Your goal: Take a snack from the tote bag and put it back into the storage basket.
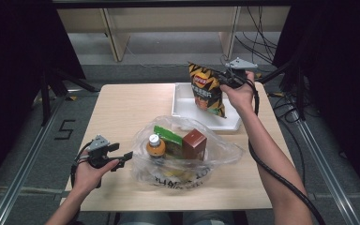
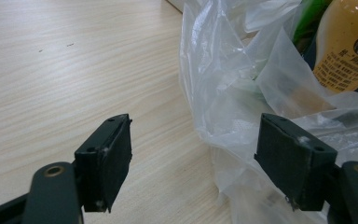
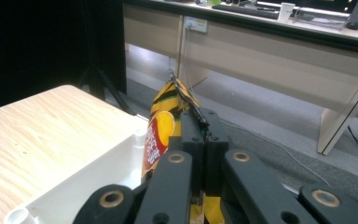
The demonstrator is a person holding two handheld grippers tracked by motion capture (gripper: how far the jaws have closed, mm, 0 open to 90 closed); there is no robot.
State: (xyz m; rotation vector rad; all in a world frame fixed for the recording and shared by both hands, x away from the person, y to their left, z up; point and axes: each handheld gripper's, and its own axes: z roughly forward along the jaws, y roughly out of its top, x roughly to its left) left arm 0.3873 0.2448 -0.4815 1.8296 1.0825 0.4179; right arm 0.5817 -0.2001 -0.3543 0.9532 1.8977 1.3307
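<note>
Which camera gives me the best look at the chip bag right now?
The high view: the whole chip bag hangs over the white tray, pinched by the right gripper. The right gripper view shows its crimped edge between the shut jaws.

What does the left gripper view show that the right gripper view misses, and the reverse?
Left gripper view alone: the left gripper, jaws open, against a clear plastic bag with an orange bottle inside. Right gripper view alone: the right gripper shut on the edge of a yellow chip bag, over a white tray, with desks behind. Both show the wooden table.
</note>
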